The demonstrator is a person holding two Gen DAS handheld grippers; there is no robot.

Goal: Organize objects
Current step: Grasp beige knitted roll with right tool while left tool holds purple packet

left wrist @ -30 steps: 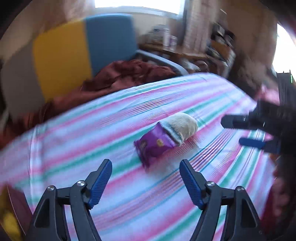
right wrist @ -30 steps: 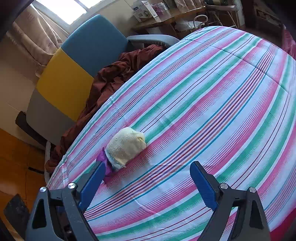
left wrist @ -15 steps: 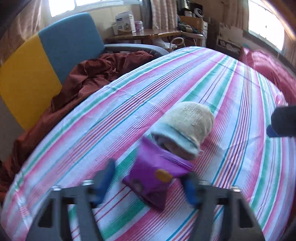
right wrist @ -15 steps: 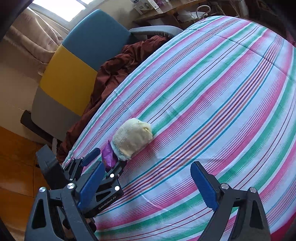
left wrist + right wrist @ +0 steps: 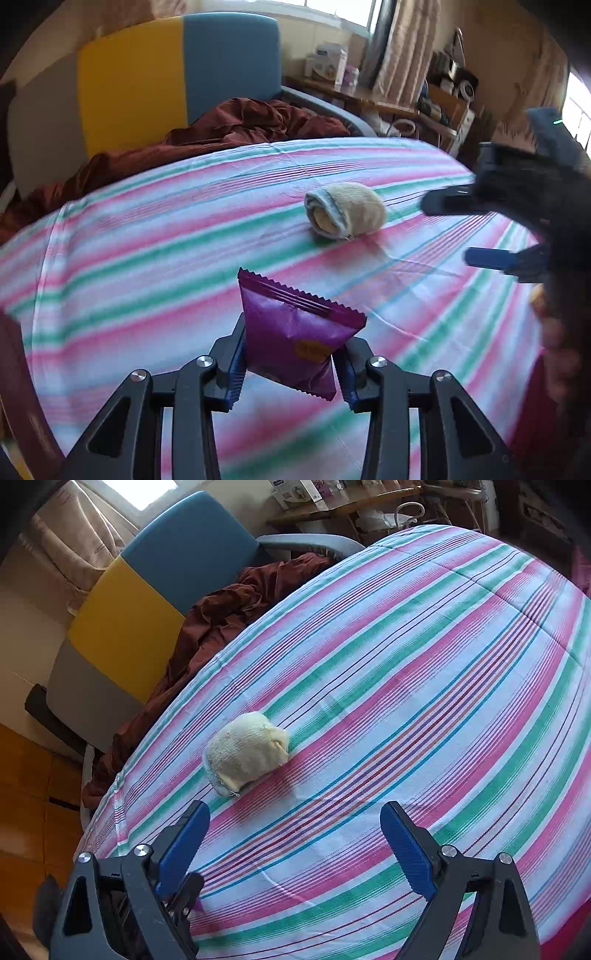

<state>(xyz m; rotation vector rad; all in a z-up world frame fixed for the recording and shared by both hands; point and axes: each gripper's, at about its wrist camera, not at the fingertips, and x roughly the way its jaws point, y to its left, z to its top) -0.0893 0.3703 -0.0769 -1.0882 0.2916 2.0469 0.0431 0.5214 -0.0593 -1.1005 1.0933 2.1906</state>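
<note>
My left gripper is shut on a purple snack packet and holds it above the striped bedspread. A rolled cream sock bundle lies on the bedspread beyond it; it also shows in the right wrist view. My right gripper is open and empty, hovering over the bedspread just short of the bundle. It appears at the right edge of the left wrist view. The left gripper shows partly at the lower left of the right wrist view.
A blue, yellow and grey chair with a dark red cloth stands past the bed's far edge. A cluttered wooden desk is behind. Wooden floor lies left of the bed.
My left gripper closed on the purple packet and pulled it up and back from the sock bundle. The right gripper stayed open and shifted slightly closer to the bundle.
</note>
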